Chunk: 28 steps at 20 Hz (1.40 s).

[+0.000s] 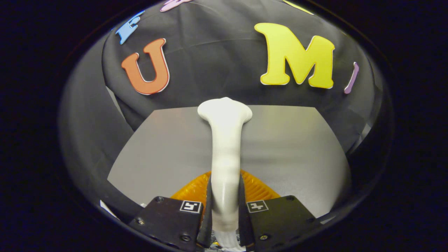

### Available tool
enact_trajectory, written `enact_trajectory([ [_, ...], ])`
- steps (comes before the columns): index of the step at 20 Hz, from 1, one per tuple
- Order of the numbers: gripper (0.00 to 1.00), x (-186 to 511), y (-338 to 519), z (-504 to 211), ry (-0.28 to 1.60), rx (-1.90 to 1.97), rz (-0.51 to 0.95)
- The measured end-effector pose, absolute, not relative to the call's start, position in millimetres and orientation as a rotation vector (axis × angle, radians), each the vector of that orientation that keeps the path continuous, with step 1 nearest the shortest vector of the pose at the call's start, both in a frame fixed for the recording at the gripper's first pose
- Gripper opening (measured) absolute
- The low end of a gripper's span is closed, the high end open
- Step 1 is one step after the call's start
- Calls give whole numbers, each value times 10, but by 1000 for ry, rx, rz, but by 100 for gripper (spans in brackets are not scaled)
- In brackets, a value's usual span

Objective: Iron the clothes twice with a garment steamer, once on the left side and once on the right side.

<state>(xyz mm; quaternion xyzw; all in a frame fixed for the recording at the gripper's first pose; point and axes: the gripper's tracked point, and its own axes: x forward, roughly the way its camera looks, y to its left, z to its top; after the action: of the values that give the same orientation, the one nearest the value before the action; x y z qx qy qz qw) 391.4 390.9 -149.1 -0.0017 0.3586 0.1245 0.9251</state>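
Gripper [225,206] jaws clamp the white garment steamer [225,147] handle above the grey table [290,147]; no legible writing.

Soft, even light from above leaves the grey worktop [287,147] pale and almost shadowless, puts a mild sheen on the white steamer [225,147] clamped in the tool [225,210], while fisheye distortion bends and darkens everything towards the rim.

Glossy smooth plastic garment steamer [225,147], ribbed translucent orange plastic piece [259,189], matt smooth grey tabletop [297,147], soft cloth wall [217,59].
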Motion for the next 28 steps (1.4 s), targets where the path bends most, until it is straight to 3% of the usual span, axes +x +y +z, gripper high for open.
enact_trajectory([
  [4, 28, 3872, 3877, -1424, 675, 9, 308],
  [11, 26, 3443, 3743, -934, 431, 10, 381],
  [23, 26, 2015, 3152, 375, 105, 61, 470],
  [28, 26, 1439, 2565, 965, -41, 86, 415],
])
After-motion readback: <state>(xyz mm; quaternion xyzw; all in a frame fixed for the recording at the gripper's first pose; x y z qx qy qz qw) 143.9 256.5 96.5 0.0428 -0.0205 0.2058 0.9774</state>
